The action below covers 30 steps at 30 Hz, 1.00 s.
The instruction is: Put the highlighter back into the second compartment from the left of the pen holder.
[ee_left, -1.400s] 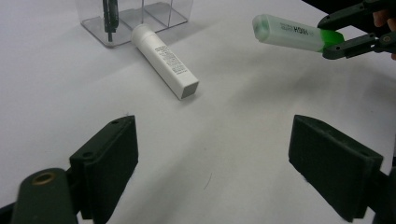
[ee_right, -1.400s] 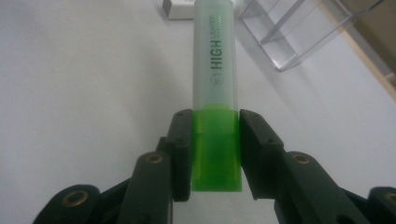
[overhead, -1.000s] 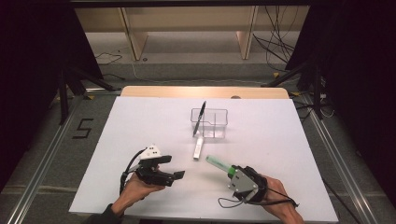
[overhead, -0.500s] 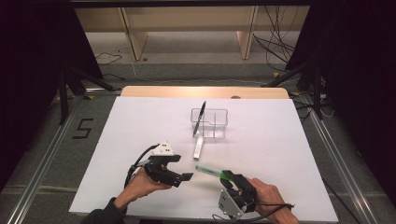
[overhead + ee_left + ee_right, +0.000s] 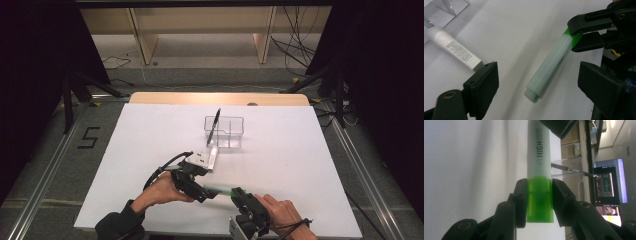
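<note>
high: overhead, facing forward-down | claw views: close, both share highlighter (image 5: 549,67)

Highlighter (image 5: 539,157): pale frosted barrel, black lettering, bright green cap. Grippers' jaws black. Tube (image 5: 454,51) white, fine dark print. Table (image 5: 150,135) white. Organizer (image 5: 231,131) clear.

From my feed, the white surface (image 5: 300,150) sits on grey floor (image 5: 50,165), a "5" marking (image 5: 88,137) left of it. Beyond it stands a pale wooden shelf unit (image 5: 205,30); cables (image 5: 295,40) trail right. Dark curtains (image 5: 35,65) flank both sides.
</note>
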Motion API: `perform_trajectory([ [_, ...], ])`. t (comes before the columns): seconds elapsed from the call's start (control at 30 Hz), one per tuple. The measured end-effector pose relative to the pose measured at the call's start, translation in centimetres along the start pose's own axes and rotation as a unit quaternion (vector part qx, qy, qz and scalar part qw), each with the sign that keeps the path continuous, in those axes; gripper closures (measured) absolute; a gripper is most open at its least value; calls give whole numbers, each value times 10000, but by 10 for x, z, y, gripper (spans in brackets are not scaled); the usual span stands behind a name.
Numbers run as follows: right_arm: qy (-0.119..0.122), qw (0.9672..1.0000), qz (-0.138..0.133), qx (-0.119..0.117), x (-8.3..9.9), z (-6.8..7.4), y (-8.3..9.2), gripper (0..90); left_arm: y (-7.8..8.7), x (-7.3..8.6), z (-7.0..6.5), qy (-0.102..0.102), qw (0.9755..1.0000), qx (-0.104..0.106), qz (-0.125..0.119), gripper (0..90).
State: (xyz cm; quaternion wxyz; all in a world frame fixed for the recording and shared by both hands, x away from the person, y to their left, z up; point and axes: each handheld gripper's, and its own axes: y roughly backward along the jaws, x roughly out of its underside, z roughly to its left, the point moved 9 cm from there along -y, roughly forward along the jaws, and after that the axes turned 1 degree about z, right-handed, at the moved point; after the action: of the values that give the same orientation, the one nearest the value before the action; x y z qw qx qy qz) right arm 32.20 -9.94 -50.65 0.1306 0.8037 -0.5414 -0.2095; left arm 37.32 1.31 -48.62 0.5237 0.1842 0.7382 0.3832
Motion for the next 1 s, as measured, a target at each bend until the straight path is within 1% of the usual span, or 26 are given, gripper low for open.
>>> perform_trajectory([
  [0.07,77,10000,-34,28,-1,1,0,676,-2,0,-3,-80,9999,-4,129,184],
  [0.2,241,9996,-94,69,-4,3,2,675,-5,1,-8,-242,9987,78,434,206],
  [0.23,350,9993,-84,69,-5,3,3,676,-6,1,-10,-253,9985,96,477,213],
  [0.3,398,9991,-129,94,-8,5,2,676,-7,1,-11,-387,9975,98,575,233],
  [0.33,433,9990,-117,83,-8,5,2,675,-7,1,-13,-436,9971,141,611,250],
  [0.37,490,9987,-111,76,-8,6,3,675,-8,0,-14,-468,9967,180,641,265],
  [0.43,513,9986,-111,82,-9,7,2,675,-9,0,-17,-529,9957,232,723,295],
  [0.57,569,9982,-165,98,-10,8,2,675,-11,1,-20,-687,9927,349,924,366],
  [0.6,581,9980,-199,122,-11,8,2,675,-12,1,-22,-681,9923,394,957,385],
  [0.63,588,9980,-195,119,-11,8,3,675,-13,1,-23,-720,9915,428,996,407],
  [0.73,621,9978,-179,112,-12,9,4,675,-16,1,-25,-775,9891,510,1146,446],
  [0.77,655,9976,-206,112,-12,9,3,676,-17,1,-26,-812,9878,562,1207,458],
  [0.8,667,9975,-205,119,-12,10,3,675,-18,1,-27,-805,9872,596,1238,469],
  [0.83,678,9974,-204,119,-12,10,3,675,-19,2,-27,-826,9862,632,1289,480],
  [0.93,717,9971,-224,121,-13,10,4,675,-23,1,-28,-831,9845,714,1371,510],
  [0.97,720,9970,-237,139,-13,10,4,675,-24,0,-28,-812,9843,737,1385,520],
  [1.0,753,9967,-256,148,-14,10,3,675,-24,0,-28,-841,9833,776,1415,530],
])
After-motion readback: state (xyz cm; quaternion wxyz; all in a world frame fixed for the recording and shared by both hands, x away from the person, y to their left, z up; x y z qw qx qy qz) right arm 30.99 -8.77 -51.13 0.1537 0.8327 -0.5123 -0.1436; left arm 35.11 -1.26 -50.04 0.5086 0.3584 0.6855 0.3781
